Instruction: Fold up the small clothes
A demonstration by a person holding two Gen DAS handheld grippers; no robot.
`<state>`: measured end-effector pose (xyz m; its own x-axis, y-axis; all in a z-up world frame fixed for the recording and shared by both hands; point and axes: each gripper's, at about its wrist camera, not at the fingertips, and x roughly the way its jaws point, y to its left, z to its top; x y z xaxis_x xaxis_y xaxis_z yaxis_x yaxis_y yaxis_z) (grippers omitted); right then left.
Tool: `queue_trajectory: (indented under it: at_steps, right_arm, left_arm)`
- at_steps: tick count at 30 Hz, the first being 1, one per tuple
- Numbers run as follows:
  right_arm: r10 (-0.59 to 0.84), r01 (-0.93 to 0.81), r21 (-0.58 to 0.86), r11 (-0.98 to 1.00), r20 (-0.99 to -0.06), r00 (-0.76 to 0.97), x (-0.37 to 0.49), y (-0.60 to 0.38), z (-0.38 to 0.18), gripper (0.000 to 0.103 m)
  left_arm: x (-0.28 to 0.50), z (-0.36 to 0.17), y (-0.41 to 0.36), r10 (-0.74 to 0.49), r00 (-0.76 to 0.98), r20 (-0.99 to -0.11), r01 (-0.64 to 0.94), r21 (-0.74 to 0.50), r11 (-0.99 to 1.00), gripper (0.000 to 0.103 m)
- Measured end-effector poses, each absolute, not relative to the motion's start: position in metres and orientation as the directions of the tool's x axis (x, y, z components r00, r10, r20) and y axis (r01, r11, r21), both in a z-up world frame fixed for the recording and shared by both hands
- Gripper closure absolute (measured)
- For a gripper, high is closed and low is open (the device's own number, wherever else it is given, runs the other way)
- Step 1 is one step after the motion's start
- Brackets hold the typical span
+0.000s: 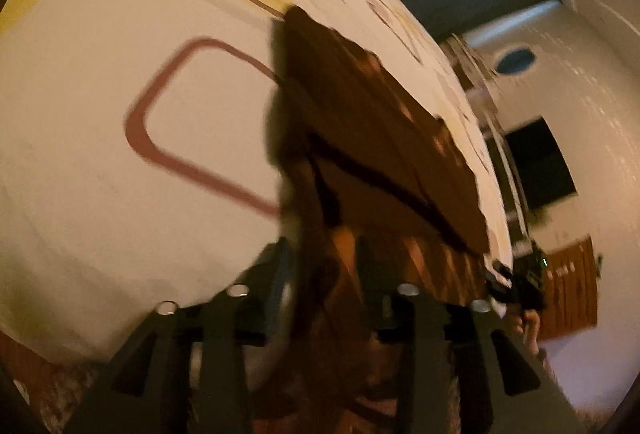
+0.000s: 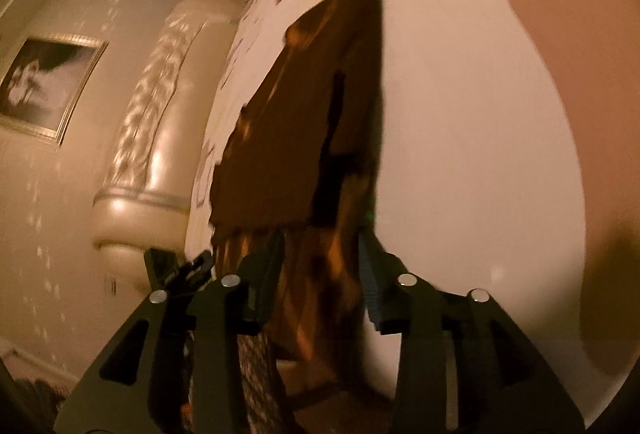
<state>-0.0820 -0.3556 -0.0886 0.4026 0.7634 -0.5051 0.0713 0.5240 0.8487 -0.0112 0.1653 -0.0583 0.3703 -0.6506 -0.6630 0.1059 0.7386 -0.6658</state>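
A brown garment (image 1: 372,138) runs straight ahead from between the fingers of the left gripper (image 1: 324,274), its near edge bunched in the gap between the two dark jaws, which are drawn in narrow with cloth between them; the blur hides whether they actually pinch it. The right gripper (image 2: 322,266) shows the same cloth (image 2: 304,122) reaching forward from between its jaws, which are likewise closed down around a gathered fold. The fabric looks soft and thin, dark brown with lighter orange patches, its far part spread flat with a ragged outline on a white sheet (image 1: 120,194) printed with maroon rounded rectangles and yellow blocks. Both grippers are tilted, so the surface appears slanted, and each one shows small in the other's view just beside the cloth's near edge.
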Motion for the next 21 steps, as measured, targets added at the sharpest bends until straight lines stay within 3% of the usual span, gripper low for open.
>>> queue_trajectory:
  at_steps: [9, 21]
  right_arm:
    - [0.850, -0.027, 0.882, 0.470, -0.444, 0.284, -0.119, -0.342, -0.087, 0.057]
    - [0.867, -0.072, 0.873, 0.482, -0.464, 0.179, -0.134, -0.326, -0.094, 0.057]
  left_arm:
    - [-0.032, -0.063, 0.151, -0.703, 0.266, -0.659, 0.192, -0.679, 0.709, 0.048]
    - [-0.041, -0.077, 0.135, -0.685, 0.165, -0.709, 0.215, -0.652, 0.727, 0.048]
